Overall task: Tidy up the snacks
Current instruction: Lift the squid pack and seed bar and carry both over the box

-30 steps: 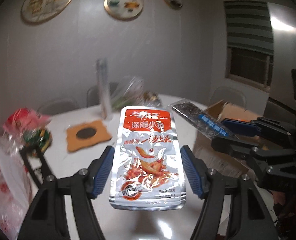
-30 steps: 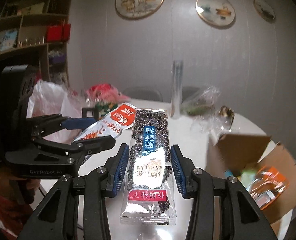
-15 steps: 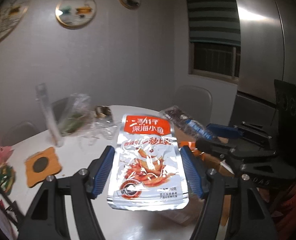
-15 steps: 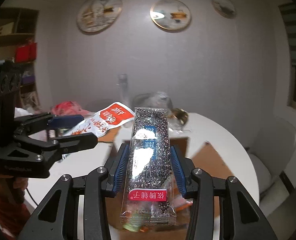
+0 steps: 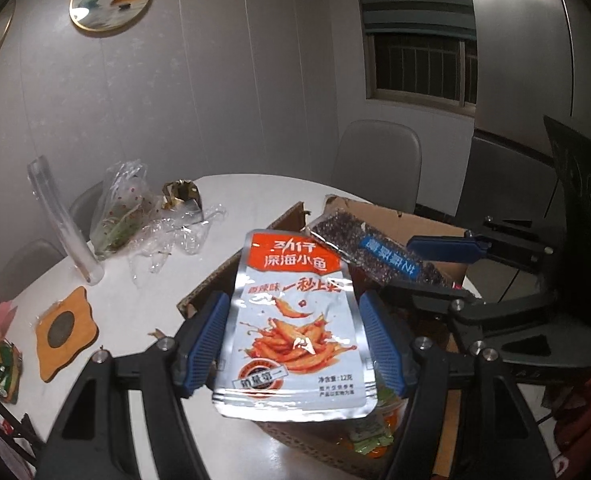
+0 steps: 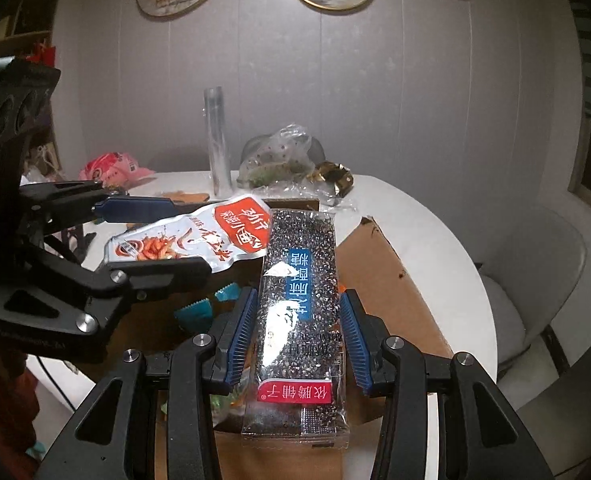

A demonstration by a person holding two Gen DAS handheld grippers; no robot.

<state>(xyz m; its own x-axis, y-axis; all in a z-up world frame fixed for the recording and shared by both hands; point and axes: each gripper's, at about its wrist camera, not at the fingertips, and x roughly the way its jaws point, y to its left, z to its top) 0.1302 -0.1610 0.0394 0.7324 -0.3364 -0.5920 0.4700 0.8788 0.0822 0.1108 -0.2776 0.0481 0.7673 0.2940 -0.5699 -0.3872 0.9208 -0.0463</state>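
The left gripper point(image 5: 295, 344) is clamped on a silver fish-snack pouch point(image 5: 295, 320), pads pressed to its side edges; the right gripper point(image 6: 297, 340) is clamped on a long sesame-brittle bar point(image 6: 299, 304) in the same way. Both packets are held in the air above an open cardboard box point(image 6: 379, 276) standing on the white table point(image 5: 135, 304), with other wrapped snacks already visible inside. The step in hand is judged to be the drop into the box. Each packet is best brought fully inside the flaps and lowered close to the contents before release. The two packets overlap at their far ends, so one-at-a-time release is advised. The raised flap point(image 5: 223, 276) is to be avoided.
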